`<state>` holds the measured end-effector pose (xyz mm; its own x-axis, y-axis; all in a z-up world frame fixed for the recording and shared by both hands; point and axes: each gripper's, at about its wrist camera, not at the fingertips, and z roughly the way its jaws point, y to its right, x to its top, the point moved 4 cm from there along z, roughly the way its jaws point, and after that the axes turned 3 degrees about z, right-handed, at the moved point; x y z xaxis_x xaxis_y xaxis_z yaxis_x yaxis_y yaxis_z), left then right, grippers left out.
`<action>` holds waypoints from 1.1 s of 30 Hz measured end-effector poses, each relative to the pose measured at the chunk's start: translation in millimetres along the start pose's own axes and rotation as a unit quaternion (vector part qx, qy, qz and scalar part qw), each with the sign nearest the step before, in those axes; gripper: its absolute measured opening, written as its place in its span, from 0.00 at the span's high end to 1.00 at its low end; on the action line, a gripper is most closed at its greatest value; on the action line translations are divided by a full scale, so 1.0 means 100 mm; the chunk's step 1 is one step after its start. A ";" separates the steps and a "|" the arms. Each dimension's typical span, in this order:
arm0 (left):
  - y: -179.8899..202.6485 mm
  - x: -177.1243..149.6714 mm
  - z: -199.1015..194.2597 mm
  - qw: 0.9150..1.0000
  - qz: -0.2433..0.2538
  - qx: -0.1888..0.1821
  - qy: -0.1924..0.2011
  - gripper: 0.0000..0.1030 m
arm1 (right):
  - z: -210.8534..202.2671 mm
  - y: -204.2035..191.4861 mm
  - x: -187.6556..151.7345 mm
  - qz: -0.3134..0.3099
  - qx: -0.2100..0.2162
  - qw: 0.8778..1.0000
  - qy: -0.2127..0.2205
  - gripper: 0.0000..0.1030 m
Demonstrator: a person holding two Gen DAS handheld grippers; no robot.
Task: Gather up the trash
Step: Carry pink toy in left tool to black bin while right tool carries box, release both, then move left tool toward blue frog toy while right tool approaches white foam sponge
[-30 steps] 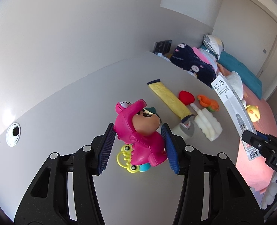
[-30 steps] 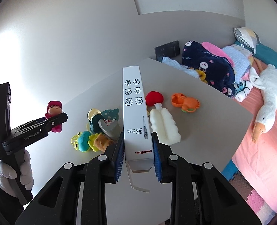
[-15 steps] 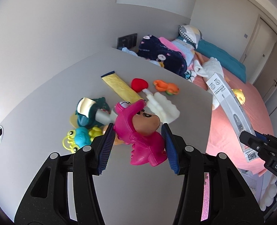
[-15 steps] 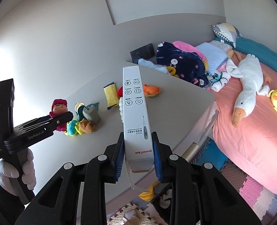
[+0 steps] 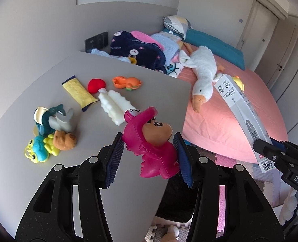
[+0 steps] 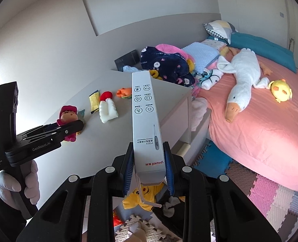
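My left gripper [image 5: 148, 139] is shut on a pink hooded doll [image 5: 157, 153], held above the grey table's [image 5: 48, 84] near corner. My right gripper [image 6: 148, 151] is shut on a long white thermometer box [image 6: 145, 117] that points up and away, out past the table's edge over the floor. In the left wrist view the box [image 5: 239, 109] and the right gripper [image 5: 278, 153] show at the right. In the right wrist view a gloved hand holds the left gripper [image 6: 48, 133] with the doll [image 6: 68, 117]. A yellow wrapper [image 5: 79, 92] lies on the table.
Also on the table lie a white foam piece [image 5: 116, 106], a red thing [image 5: 96, 85], an orange toy [image 5: 126, 82], a frog toy [image 5: 38, 149] and a brown plush [image 5: 64, 141]. A pink bed [image 6: 260, 131] with a goose plush [image 6: 241, 80] stands right. Foam mats [image 6: 270, 191] cover the floor.
Both grippers have carried their loads sideways from over the table's middle to its bedside edge. The doll has left the frog toy's side. Both grips are unchanged.
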<state>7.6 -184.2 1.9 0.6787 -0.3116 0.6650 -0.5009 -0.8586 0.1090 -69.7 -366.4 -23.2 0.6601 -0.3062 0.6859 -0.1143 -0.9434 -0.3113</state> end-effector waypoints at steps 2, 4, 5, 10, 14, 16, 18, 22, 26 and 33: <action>0.15 0.00 0.03 1.000 0.012 -0.009 -0.003 0.51 | -0.06 0.10 -0.04 0.008 -0.005 1.000 0.002 0.72; 0.29 -0.01 0.07 1.000 0.023 -0.018 -0.006 0.51 | -0.13 0.21 -0.07 0.016 -0.012 1.000 0.005 0.72; 0.36 -0.01 0.08 0.999 0.028 -0.023 -0.008 0.51 | -0.15 0.26 -0.08 0.020 -0.015 1.000 0.006 0.72; 0.70 -0.04 0.14 0.997 0.056 -0.047 -0.017 0.51 | -0.28 0.48 -0.13 0.038 -0.030 0.999 0.011 0.71; 0.98 -0.11 0.15 0.994 0.092 -0.061 -0.022 0.15 | -0.40 0.63 -0.17 0.051 -0.058 0.997 0.024 0.52; 1.08 -0.13 0.13 0.993 0.108 -0.053 -0.011 0.08 | -0.49 0.71 -0.16 0.060 -0.079 0.994 0.044 0.44; 1.15 -0.15 0.15 0.991 0.117 -0.057 -0.016 0.08 | -0.55 0.80 -0.15 0.073 -0.088 0.992 0.055 0.44; 1.17 -0.15 0.19 0.991 0.118 -0.057 -0.024 0.08 | -0.60 0.92 -0.12 0.087 -0.094 0.990 0.064 0.44; 1.12 -0.13 0.21 0.991 0.116 -0.055 -0.027 0.08 | -0.58 0.95 -0.11 0.092 -0.093 0.989 0.062 0.44; 0.95 -0.12 0.22 0.994 0.099 -0.045 -0.027 0.08 | -0.49 0.86 -0.08 0.084 -0.082 0.992 0.054 0.44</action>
<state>-36.5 -270.6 -11.8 0.5884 -0.4940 0.6401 -0.6722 -0.7388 0.0478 -121.8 -451.2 -23.3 0.5392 -0.4644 0.7026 -0.3416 -0.8831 -0.3216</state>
